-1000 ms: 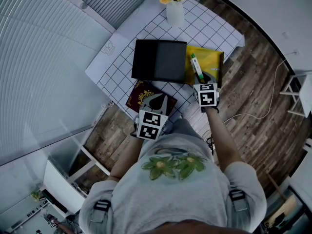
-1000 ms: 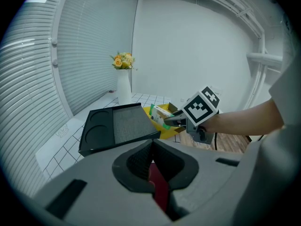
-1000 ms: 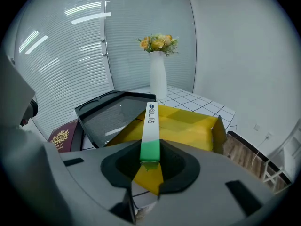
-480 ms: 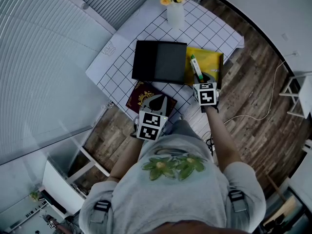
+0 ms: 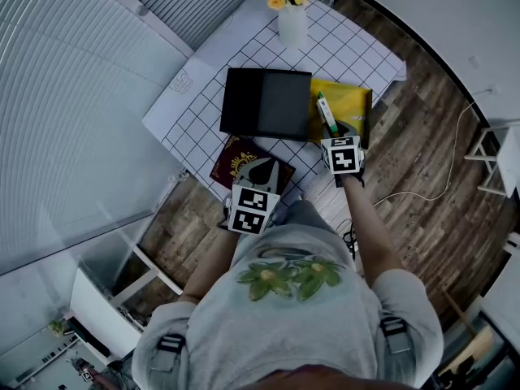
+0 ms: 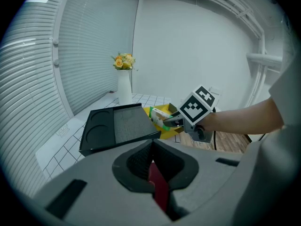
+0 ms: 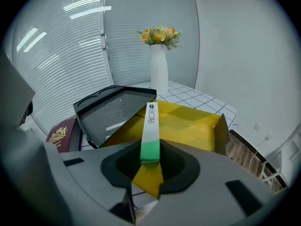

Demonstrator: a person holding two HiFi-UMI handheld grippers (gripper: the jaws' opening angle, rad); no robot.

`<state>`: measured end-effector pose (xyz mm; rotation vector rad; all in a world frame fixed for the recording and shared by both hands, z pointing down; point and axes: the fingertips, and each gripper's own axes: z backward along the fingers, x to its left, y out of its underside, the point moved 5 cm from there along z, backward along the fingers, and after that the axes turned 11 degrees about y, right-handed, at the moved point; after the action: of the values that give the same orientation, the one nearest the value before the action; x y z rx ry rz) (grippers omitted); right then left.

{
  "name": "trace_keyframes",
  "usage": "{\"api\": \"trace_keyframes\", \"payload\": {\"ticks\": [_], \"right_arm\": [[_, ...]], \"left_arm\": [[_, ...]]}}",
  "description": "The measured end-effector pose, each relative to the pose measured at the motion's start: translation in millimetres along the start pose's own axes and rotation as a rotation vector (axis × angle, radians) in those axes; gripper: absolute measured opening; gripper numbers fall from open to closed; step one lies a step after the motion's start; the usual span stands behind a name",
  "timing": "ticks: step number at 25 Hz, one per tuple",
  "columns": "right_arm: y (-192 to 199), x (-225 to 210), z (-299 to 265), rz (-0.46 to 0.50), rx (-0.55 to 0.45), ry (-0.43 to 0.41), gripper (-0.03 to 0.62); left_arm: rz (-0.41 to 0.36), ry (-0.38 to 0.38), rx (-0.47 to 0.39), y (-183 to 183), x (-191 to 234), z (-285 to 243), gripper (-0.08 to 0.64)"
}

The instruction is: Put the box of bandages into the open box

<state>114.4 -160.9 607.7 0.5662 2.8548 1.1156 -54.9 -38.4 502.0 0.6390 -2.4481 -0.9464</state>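
table [image 5: 203,80] with the grid cloth is mostly taken up by a black tray [image 5: 264,102], and the open yellow box [image 5: 356,96] is sat right up against its right edge. a red booklet [image 5: 236,157] is parked at the near edge below the left gripper [image 6: 151,147], whose jaws look pressed together with nothing held. the box of bandages [image 7: 150,126] is clamped by its green end in the right gripper [image 7: 150,158], so it's held just above the yellow box. its long axis is run straight out along the jaws, with the white end pointed away toward the vase [image 7: 159,69]. probably only a lowering and a release by the right side is needed.
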Motion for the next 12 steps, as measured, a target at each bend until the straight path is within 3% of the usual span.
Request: {"api": "trace_keyframes", "payload": {"ticks": [12], "right_arm": [[0.8,1.4,-3.9,0.020,0.036,-0.002,0.086]], "left_arm": [[0.001,0.000,-0.002,1.3,1.0,1.2,0.008]]}}
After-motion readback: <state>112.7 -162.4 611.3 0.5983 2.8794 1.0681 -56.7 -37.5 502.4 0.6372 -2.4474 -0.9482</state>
